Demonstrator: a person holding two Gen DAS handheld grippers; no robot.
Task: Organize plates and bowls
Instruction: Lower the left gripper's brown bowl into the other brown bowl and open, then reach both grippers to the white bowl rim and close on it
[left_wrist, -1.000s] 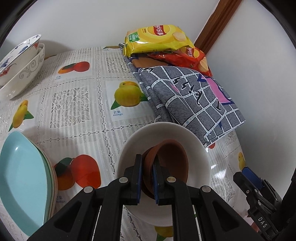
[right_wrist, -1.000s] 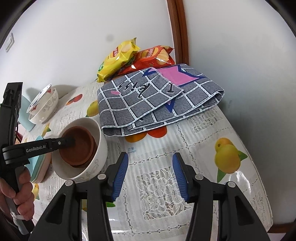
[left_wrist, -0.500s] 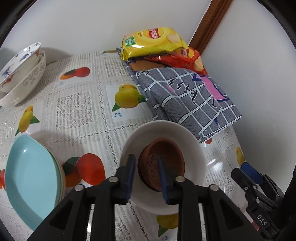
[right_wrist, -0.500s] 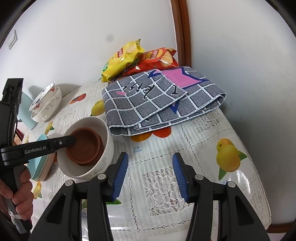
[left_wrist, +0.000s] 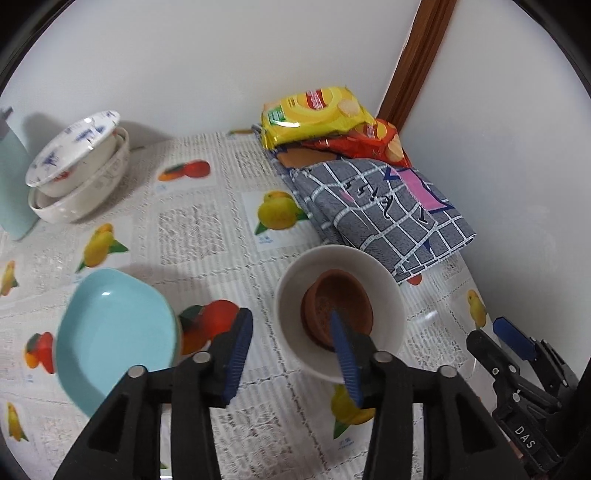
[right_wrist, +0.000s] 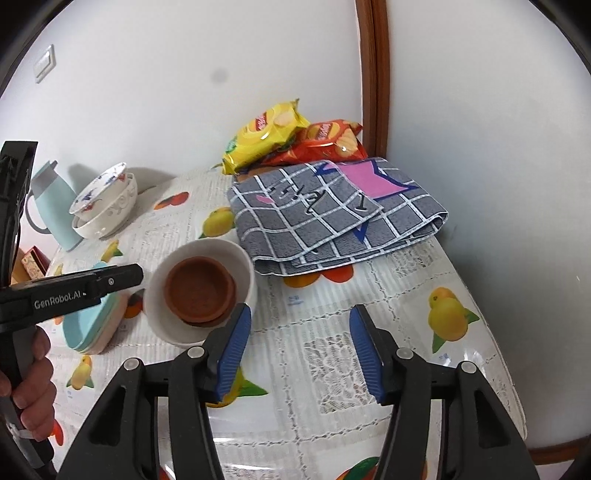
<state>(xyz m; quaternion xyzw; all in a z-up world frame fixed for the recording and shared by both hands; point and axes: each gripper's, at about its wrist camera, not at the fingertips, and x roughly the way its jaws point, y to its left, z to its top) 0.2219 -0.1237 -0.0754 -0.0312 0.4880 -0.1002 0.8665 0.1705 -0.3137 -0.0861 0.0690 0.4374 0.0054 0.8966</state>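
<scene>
A brown bowl (left_wrist: 338, 308) sits inside a white bowl (left_wrist: 291, 295) on the fruit-print tablecloth; both show in the right wrist view, brown bowl (right_wrist: 199, 293) in white bowl (right_wrist: 157, 291). My left gripper (left_wrist: 291, 350) is open and empty, raised just in front of the white bowl. A stack of light blue plates (left_wrist: 110, 332) lies to its left, also in the right wrist view (right_wrist: 92, 325). Stacked white patterned bowls (left_wrist: 79, 173) stand at the back left. My right gripper (right_wrist: 299, 347) is open and empty over the cloth, right of the white bowl.
A folded grey checked cloth (left_wrist: 380, 210) and chip bags (left_wrist: 317, 114) fill the back right corner. A light blue jug (right_wrist: 51, 206) stands beside the stacked bowls. Walls close the back and right. The table edge runs near the right gripper.
My left gripper let go of the brown bowl's rim, opened wide and pulled back and up. The brown bowl stays in the white bowl. The right gripper rose slightly.
</scene>
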